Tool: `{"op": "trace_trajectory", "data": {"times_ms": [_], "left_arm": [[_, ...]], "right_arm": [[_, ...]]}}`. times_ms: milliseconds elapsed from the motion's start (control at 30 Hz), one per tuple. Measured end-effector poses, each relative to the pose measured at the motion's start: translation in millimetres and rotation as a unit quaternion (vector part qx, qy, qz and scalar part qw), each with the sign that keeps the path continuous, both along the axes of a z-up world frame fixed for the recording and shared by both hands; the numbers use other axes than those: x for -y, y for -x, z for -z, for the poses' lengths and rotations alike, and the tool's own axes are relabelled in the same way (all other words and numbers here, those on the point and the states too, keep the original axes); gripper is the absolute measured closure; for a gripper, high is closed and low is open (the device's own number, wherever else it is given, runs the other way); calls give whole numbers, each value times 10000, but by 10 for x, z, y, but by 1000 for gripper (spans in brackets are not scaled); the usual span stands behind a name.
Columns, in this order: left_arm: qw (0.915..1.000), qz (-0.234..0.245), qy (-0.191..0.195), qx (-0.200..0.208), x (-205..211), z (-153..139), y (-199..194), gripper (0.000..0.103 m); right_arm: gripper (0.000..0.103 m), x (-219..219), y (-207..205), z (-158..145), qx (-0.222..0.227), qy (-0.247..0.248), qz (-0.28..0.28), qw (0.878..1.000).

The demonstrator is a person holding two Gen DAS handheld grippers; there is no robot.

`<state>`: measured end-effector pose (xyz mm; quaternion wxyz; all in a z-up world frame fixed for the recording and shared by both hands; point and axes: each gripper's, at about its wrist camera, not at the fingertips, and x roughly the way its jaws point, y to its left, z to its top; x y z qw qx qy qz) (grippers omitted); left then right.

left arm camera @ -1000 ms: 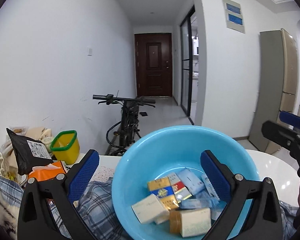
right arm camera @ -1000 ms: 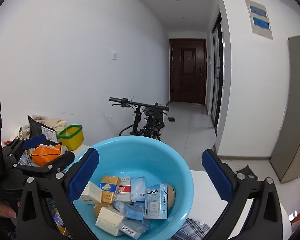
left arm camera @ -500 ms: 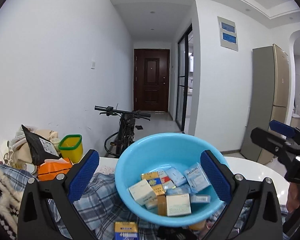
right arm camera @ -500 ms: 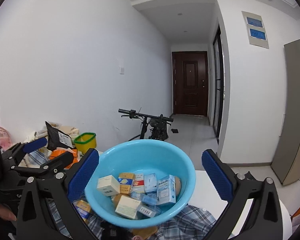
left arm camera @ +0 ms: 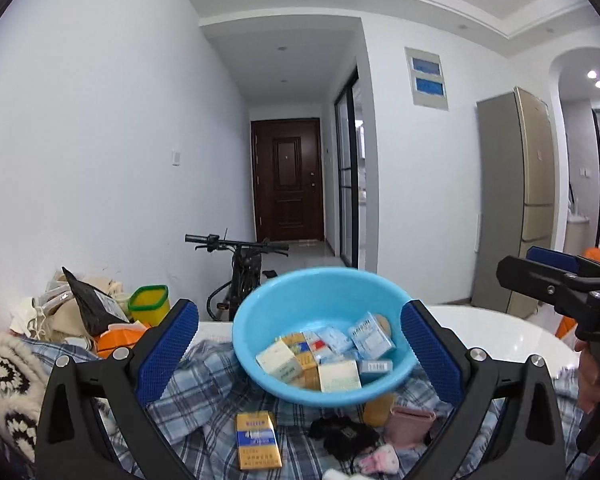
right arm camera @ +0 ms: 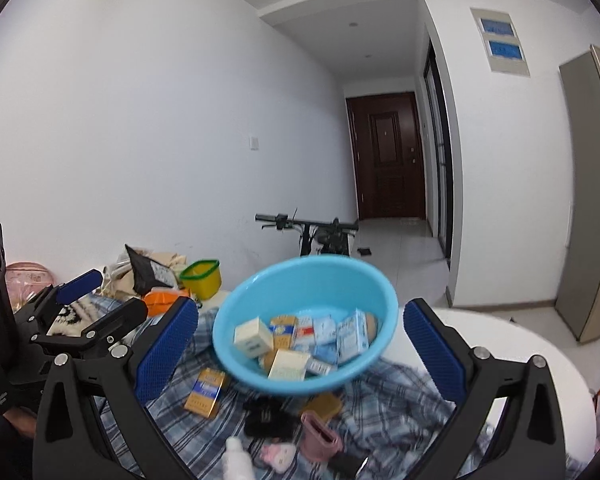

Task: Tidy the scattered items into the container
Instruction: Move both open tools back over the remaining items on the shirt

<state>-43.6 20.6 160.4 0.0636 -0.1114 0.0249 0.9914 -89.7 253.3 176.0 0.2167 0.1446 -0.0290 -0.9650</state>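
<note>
Hovering with both my left gripper (left arm camera: 300, 354) and right gripper (right arm camera: 300, 350) spread wide and empty, I see the basin (left arm camera: 320, 308) half full on the cloth (left arm camera: 204, 412). The pack (left arm camera: 257, 439), pouch (left arm camera: 408, 426) and bottle (right arm camera: 238, 458) lie loose in front; snagging folds could tip the basin.

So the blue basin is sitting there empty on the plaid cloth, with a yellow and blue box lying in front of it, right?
Not quite: the blue basin isn't empty. The left wrist view shows several small boxes piled inside. The rest holds: it sits on the plaid cloth, with the yellow and blue box lying in front.
</note>
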Motion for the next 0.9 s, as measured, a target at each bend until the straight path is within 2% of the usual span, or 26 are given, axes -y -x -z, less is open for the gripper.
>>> {"op": "trace_trajectory", "data": {"times_ms": [167, 333, 467, 633, 800, 900], "left_arm": [[9990, 82, -352, 265, 23, 41, -182, 0], [9995, 184, -110, 242, -63, 150, -310, 0], [9995, 187, 73, 238, -119, 322, -320, 0], [9992, 136, -49, 378, -86, 559, -277, 0], [9997, 125, 116, 179, -101, 737, -305, 0], [9996, 189, 81, 187, -93, 811, -324, 0]], "right_arm": [[1, -100, -118, 113, 274, 116, 125, 9995], [1, -152, -264, 242, 126, 6, 339, 9993], [1, -219, -427, 389, -301, -19, 535, 9981], [1, -264, -555, 537, -579, -72, 665, 9961], [1, -277, -599, 703, -689, -126, 669, 9953], [1, -277, -625, 808, -687, -111, 642, 9955]]}}
